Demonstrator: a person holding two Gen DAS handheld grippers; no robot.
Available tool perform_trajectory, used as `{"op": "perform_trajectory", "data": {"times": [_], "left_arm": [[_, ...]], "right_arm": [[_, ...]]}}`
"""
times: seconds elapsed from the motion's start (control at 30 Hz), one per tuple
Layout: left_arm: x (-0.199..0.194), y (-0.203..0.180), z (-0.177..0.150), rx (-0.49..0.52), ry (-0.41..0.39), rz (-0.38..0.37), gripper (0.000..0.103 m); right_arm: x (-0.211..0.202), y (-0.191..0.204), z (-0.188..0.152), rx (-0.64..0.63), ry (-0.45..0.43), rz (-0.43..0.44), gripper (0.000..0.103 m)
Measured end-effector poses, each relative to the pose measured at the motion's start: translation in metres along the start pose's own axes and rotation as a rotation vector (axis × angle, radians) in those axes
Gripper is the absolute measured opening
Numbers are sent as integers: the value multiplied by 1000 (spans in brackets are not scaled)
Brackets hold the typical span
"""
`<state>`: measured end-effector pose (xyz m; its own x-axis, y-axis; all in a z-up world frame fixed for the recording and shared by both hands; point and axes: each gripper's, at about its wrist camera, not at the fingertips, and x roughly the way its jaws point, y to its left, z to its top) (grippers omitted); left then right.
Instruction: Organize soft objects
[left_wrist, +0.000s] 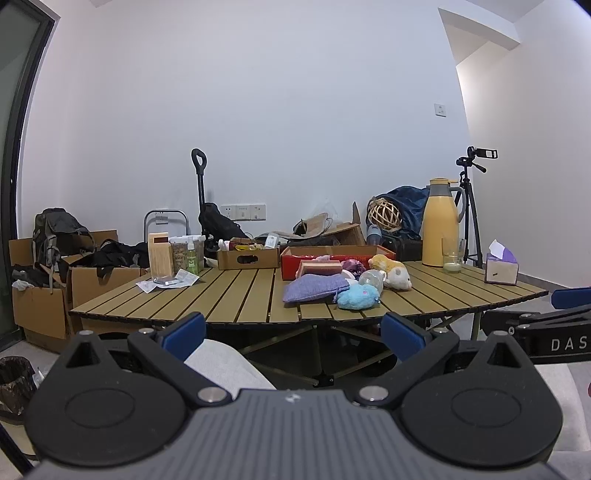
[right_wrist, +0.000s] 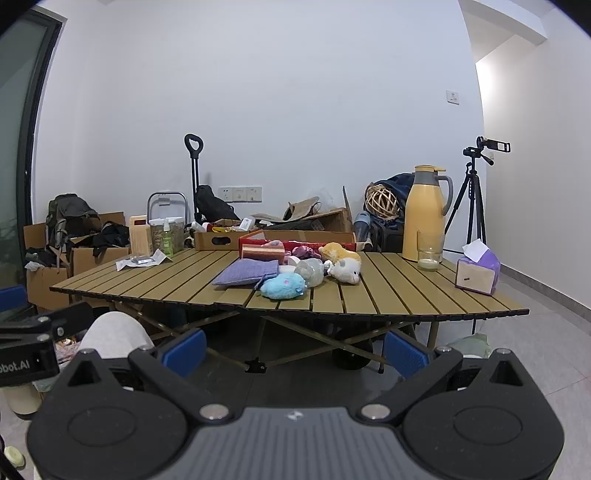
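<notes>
Hovering below table (right_wrist: 332, 302) edge: left gripper (left_wrist: 293, 332), right gripper (right_wrist: 295, 350), both spread, empty; plush toys (right_wrist: 282, 286) ahead.

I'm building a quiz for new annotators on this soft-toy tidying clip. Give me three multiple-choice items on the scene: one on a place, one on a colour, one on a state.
1. Where does the blue plush toy lie?
A. inside the red box
B. on the slatted table near its front edge
C. on the floor

2. What colour is the tall thermos jug?
A. yellow
B. green
C. black

3. How do the left tongs stand?
A. shut on a toy
B. open and holding nothing
C. shut on the pouch

Answers:
1 B, the blue plush toy rests on the slatted table, in front of the purple pouch and the red box.
2 A, the thermos jug has a yellow body.
3 B, the left tongs are spread wide, short of the table.
</notes>
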<state>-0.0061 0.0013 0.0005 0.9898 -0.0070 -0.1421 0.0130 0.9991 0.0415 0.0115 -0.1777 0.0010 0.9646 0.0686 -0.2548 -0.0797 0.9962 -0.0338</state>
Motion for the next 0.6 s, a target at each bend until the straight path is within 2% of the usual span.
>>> {"op": "perform_trajectory", "data": {"times": [0.6], "left_arm": [[-2,1,0,9,-8,-9,103]], "right_arm": [[-1,0,-1,1,-3,0,103]]}}
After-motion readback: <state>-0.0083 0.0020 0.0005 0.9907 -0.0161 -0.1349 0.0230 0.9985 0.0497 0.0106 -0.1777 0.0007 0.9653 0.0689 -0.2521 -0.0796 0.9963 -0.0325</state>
